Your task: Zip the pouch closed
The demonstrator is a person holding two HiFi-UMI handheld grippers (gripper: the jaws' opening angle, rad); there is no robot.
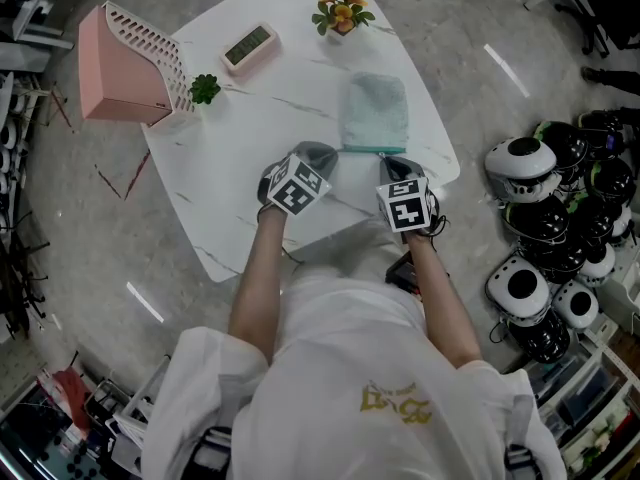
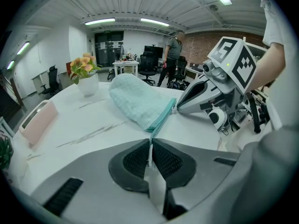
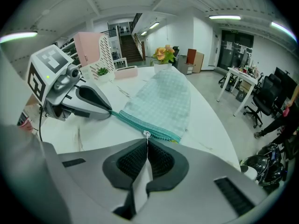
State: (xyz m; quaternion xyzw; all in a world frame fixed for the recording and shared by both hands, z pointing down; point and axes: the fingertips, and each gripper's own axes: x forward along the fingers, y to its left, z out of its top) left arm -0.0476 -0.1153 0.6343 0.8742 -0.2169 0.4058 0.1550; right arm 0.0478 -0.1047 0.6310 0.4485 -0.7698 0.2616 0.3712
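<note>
A light teal pouch (image 1: pixel 375 111) lies flat on the white table (image 1: pixel 250 198), with its darker teal zipper (image 3: pixel 135 124) along the near edge. My left gripper (image 1: pixel 335 155) is shut on the zipper's left end (image 2: pixel 150 146), where a thin strip of tape sits between the pads. My right gripper (image 1: pixel 396 163) is shut on the small zipper pull (image 3: pixel 146 135), near the right part of the zipper. In the left gripper view the pouch (image 2: pixel 138 101) stretches from my jaws to the right gripper (image 2: pixel 180 107). The left gripper (image 3: pixel 108 111) shows in the right gripper view.
A pink slatted rack (image 1: pixel 125 63) stands at the table's far left, with a small green plant (image 1: pixel 204 89) beside it. A pink clock (image 1: pixel 248 45) and a flower pot (image 1: pixel 341 11) sit at the back. Helmets (image 1: pixel 560 228) are heaped on the floor to the right.
</note>
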